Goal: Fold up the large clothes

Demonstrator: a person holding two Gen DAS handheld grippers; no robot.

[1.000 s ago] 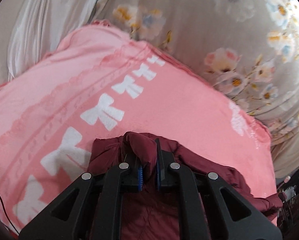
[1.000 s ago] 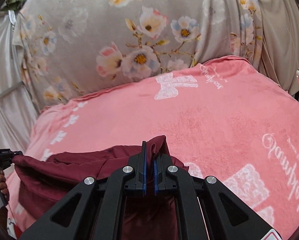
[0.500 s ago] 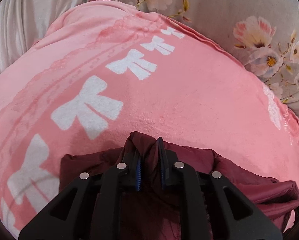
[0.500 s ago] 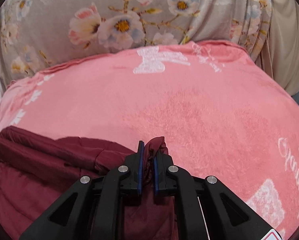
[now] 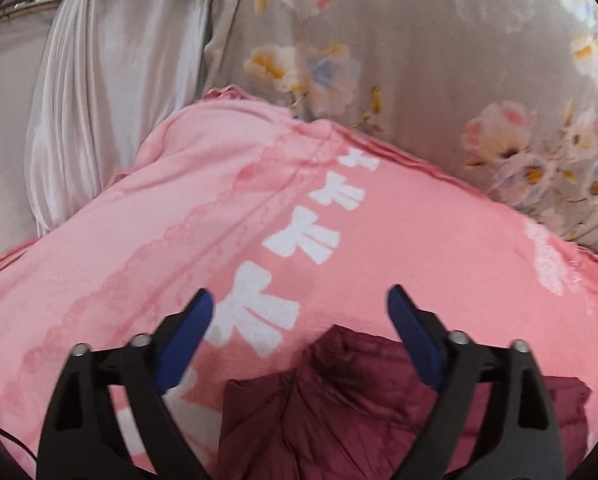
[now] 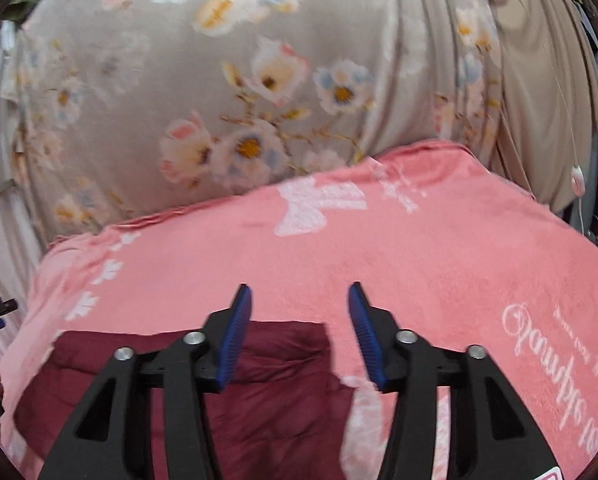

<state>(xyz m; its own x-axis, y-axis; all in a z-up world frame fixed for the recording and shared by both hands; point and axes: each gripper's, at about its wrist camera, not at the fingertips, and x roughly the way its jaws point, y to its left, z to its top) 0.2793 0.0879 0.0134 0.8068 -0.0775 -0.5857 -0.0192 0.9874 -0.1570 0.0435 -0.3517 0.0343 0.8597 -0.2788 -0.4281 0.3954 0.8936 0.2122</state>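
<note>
A: Where's the garment [image 6: 267,364] now?

B: Lying on the pink blanket [image 6: 439,264], toward its near edge. From the right wrist view its far right corner is squared off and the top edge runs fairly straight to the left. From the left view the near corner bunches up into a small peak, so that side looks less tidy

A: And the tongs?

B: Both spread wide and holding nothing. The left gripper [image 5: 299,316] hovers with the garment's peak below and between its fingers; the right gripper [image 6: 299,320] hangs over the garment's right corner, fingers apart, cloth not touched as far as I can tell

A: So how far along is the fold?

B: I'd judge one fold is laid down, since the cloth sits doubled and thick, with a clean front edge. It's still a broad slab though, reaching out past the bottom of both views, so more folds likely remain, plus smoothing that bunched corner

A: Anything else around?

B: A floral curtain [image 6: 259,80] hangs behind the blanket's far edge
</note>
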